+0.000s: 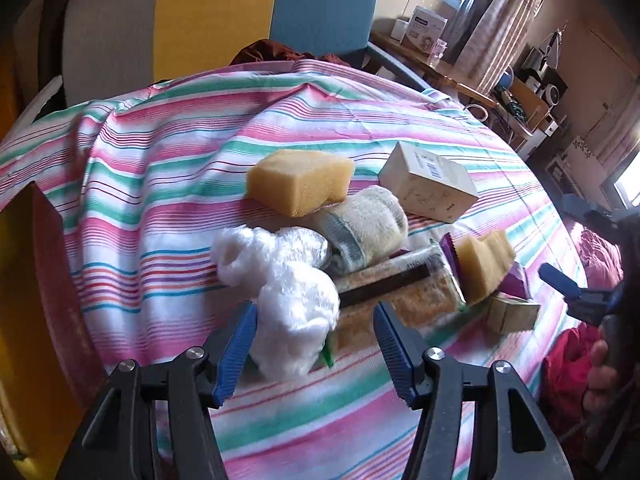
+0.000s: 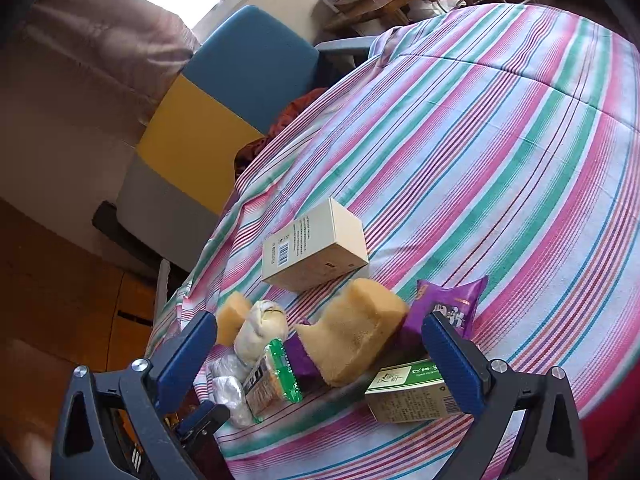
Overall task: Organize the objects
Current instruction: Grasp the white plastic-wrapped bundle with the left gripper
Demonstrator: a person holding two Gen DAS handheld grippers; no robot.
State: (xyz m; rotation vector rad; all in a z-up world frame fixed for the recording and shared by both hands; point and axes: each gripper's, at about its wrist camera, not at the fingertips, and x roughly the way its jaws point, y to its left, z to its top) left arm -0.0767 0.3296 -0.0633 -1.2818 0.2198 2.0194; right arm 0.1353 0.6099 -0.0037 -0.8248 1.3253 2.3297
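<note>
A pile of objects lies on the striped cloth (image 1: 160, 200): a yellow sponge (image 1: 300, 180), a rolled cream towel (image 1: 364, 228), a beige box (image 1: 428, 184), crumpled white plastic (image 1: 288, 280), a clear snack pack (image 1: 400, 288), a second sponge (image 1: 480, 264), a purple packet (image 2: 452, 304) and a green-topped carton (image 2: 408, 392). My left gripper (image 1: 316, 344) is open, its jaws either side of the white plastic. My right gripper (image 2: 316, 356) is open around the near edge of the pile, its right finger against the green carton; it also shows in the left wrist view (image 1: 560, 284).
A blue, yellow and grey headboard (image 1: 224, 16) stands behind the bed. A wooden desk with a white box (image 1: 424, 32) is at the back right. Red fabric (image 1: 572, 360) lies by the bed's right edge. A brown cabinet (image 2: 60, 280) is at the left.
</note>
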